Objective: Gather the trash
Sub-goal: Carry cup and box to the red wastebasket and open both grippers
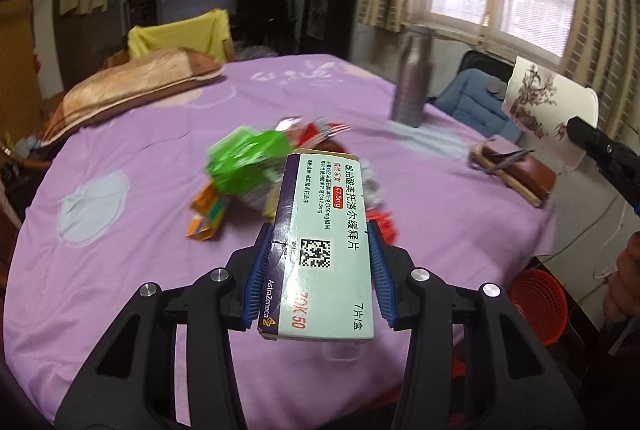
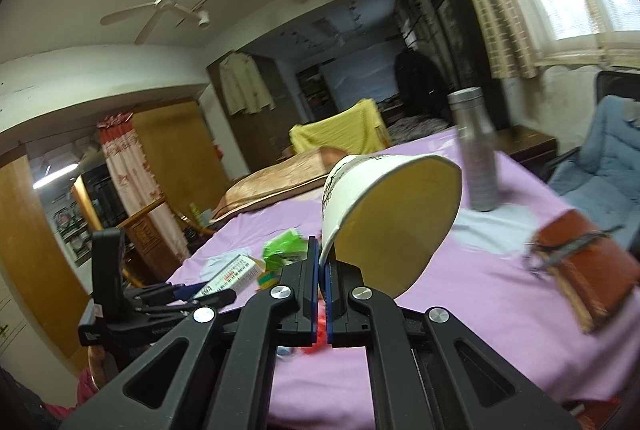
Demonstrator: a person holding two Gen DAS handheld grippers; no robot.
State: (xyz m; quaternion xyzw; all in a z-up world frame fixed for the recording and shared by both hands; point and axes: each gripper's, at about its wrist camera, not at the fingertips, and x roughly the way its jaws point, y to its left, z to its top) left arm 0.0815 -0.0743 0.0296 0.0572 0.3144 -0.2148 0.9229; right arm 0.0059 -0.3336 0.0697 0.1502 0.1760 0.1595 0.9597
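Left wrist: wrappers (image 1: 256,165) behind box (image 1: 324,242), bottle (image 1: 412,77) beyond.

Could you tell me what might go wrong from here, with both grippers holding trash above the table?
The right gripper pinches only the paper cup's thin rim, so the tilted cup could slip or crumple. The left gripper holds the medicine box near one end; it might pivot out. The metal bottle stands near the cup's path.
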